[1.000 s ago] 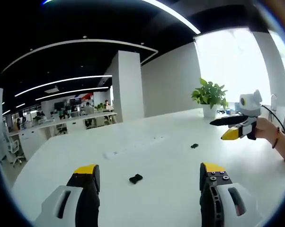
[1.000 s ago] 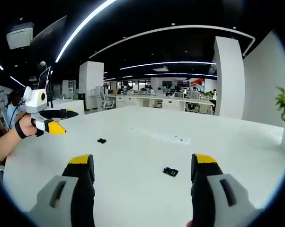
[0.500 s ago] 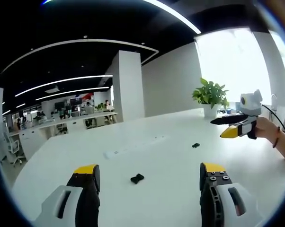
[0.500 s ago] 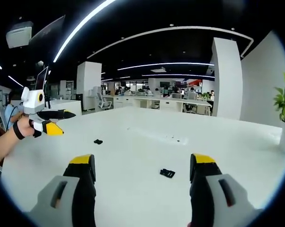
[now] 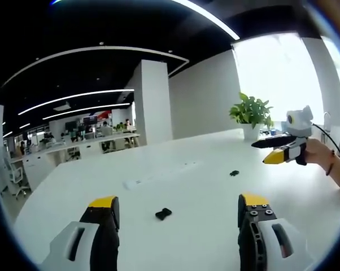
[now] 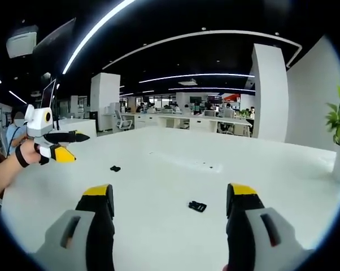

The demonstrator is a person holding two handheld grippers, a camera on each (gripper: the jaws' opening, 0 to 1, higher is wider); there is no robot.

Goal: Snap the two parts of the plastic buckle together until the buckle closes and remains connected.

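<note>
- Black plastic, both halves of the buckle lie apart on the white table (image 5: pixel 175 186): one half (image 5: pixel 163 214) sits low in the middle of the left gripper view, between that gripper's jaws; the other half (image 5: pixel 234 173) lies further up and right of centre.
- From the right gripper view, the nearer half (image 6: pixel 197 206) is just right of lower centre, the farther half (image 6: pixel 114 168) left of centre, well apart from it.
- Left tongs (image 5: pixel 175 213) hover above the table with jaws spread wide and nothing between them; they appear again at middle left of the right gripper view (image 6: pixel 68 148), held by a hand (image 6: pixel 23 153).
- Right tongs (image 6: pixel 169 202) are likewise spread wide and hold nothing; they also appear at middle right of the left gripper view (image 5: pixel 274 150).
- My guess is that each half is light, stiff and smooth, so it would skate on the slick tabletop if nudged from one side.
- Best hold, I'd say, is across the flat body of each piece, leaving the mating ends free; the prongs look too small to judge from here.
- A pinch too near an edge could flick a piece away.
</note>
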